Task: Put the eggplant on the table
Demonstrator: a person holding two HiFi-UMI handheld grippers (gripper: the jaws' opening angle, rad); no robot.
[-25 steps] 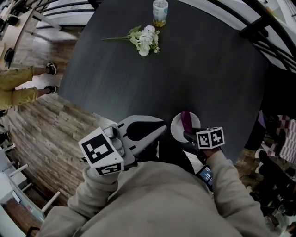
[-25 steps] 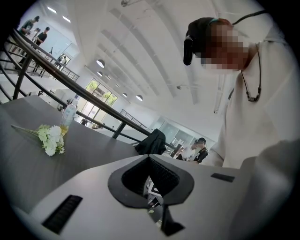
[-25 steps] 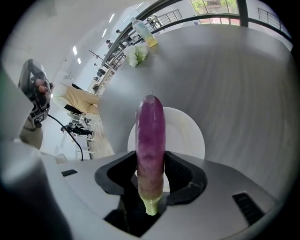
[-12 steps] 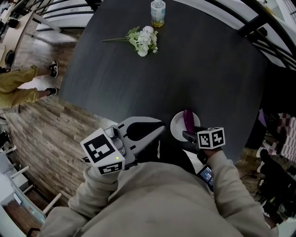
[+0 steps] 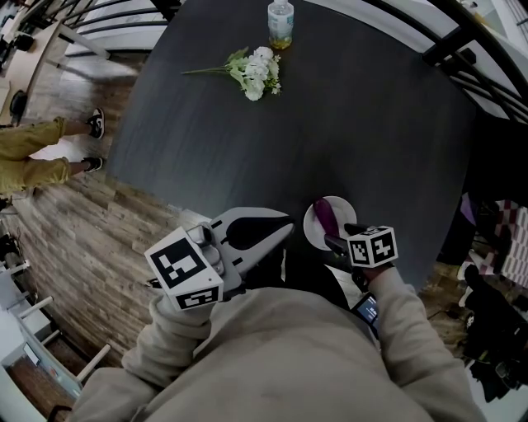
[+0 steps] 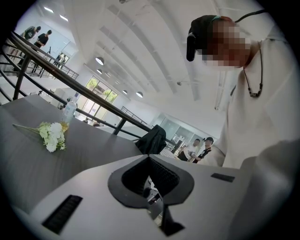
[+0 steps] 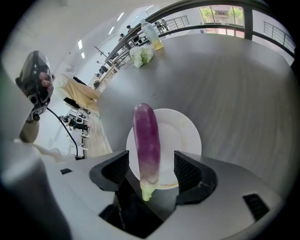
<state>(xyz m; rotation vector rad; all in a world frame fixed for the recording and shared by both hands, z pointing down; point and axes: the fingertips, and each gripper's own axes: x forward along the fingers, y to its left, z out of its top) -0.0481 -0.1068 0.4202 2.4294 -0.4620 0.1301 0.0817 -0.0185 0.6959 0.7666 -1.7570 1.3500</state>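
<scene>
Our right gripper (image 7: 151, 162) has its jaws spread, and the eggplant (image 7: 146, 140) runs lengthwise between them, its green stem end deep in the throat. We see a gap on each side of it, so the pads are not pressing it; nothing is gripped. Our left gripper (image 6: 150, 159) has its jaws pressed together on nothing and is held up near our chest, pointing out over the table (image 5: 363, 132).

The eggplant lies on the white plate (image 7: 187, 136), which sits near the table's near edge. In the head view the right gripper (image 5: 340, 234) reaches over the plate's rim from our side. Far across the table lie flowers (image 5: 257, 72) and a bottle (image 5: 280, 23), well apart from the plate.

We judge the task barely begun: the gripper is lined up round the eggplant, but the grasp is not made. Left to do: close on it, lift it off the plate, and set it on the bare dark top beside the plate.
</scene>
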